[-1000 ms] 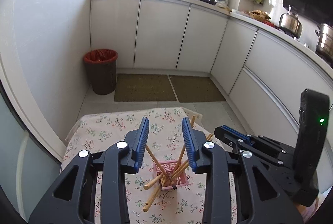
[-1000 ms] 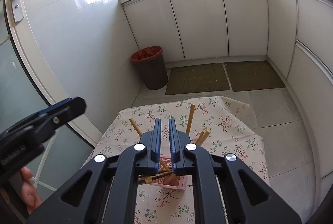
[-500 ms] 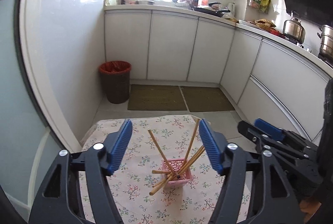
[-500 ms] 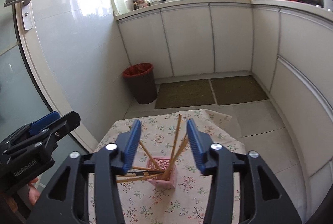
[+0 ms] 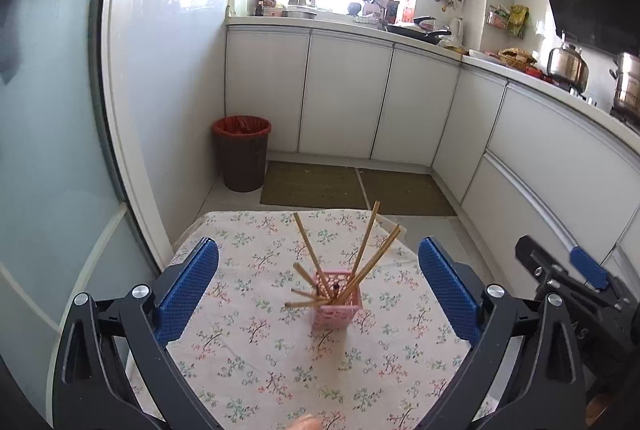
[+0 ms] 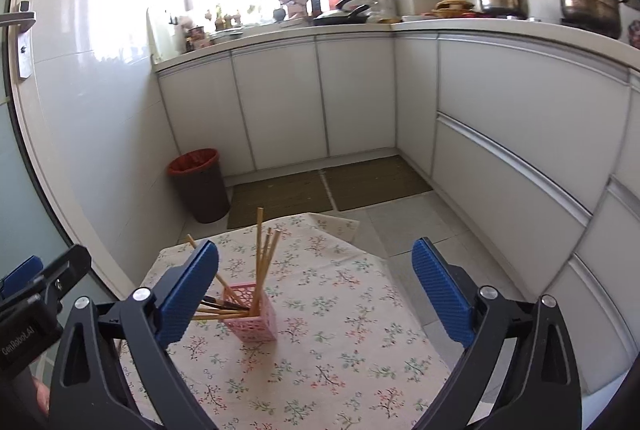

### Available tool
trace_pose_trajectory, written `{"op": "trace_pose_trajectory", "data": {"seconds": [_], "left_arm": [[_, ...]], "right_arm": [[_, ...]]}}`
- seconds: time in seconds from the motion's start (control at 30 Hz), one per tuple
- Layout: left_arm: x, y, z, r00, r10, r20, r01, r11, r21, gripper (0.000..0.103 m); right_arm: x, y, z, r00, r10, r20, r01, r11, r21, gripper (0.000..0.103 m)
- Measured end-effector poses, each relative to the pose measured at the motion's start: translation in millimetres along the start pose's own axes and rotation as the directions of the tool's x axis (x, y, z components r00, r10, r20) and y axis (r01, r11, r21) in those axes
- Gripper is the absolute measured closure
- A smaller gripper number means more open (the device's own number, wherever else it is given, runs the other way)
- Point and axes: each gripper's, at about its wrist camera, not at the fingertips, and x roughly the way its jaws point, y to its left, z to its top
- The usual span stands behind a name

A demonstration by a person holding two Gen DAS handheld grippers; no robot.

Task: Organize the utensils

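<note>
A pink lattice holder [image 5: 337, 304] stands upright on the floral tablecloth [image 5: 256, 354], with several wooden chopsticks [image 5: 366, 242] fanning out of it. It also shows in the right wrist view [image 6: 252, 318] with the chopsticks [image 6: 262, 254]. My left gripper [image 5: 318, 286] is wide open and empty, held back above the table with the holder seen between its blue pads. My right gripper [image 6: 316, 288] is wide open and empty, with the holder just right of its left pad. Each gripper appears at the edge of the other's view.
The small table [image 6: 344, 342] stands in a narrow kitchen. A brown bin with a red liner [image 5: 242, 152] is on the floor beyond it, next to two green mats [image 5: 316, 186]. White cabinets [image 5: 344, 98] run along the back and right.
Both grippers have opened from nearly shut to wide open and drawn back and up from the holder. The chopsticks stay in the holder.
</note>
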Motion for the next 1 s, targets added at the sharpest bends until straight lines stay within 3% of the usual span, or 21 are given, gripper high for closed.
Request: {"op": "trace_pose_trajectory", "data": {"seconds": [0.17,0.5,0.77,1.0], "left_arm": [[-18,-12,-17,0.997,0.073,0.022,-0.073,0.997,0.025,0.007],[-51,-12,-36,0.997,0.062,0.040,-0.061,0.998,-0.024,0.007],[-67,-24,-53,0.994,0.104,0.029,-0.104,0.995,0.011,0.007],[-80,-34,-60,0.995,0.089,0.036,-0.090,0.996,0.019,0.007]], "right_arm": [[-25,-9,-14,0.997,-0.066,0.034,0.066,0.998,0.003,0.007],[-51,-33,-34,0.989,-0.148,-0.016,0.148,0.989,0.017,0.007],[-76,-43,-47,0.986,-0.166,0.021,0.166,0.986,0.013,0.007],[-82,-49,-53,0.987,-0.157,0.015,0.157,0.987,0.018,0.007]]}}
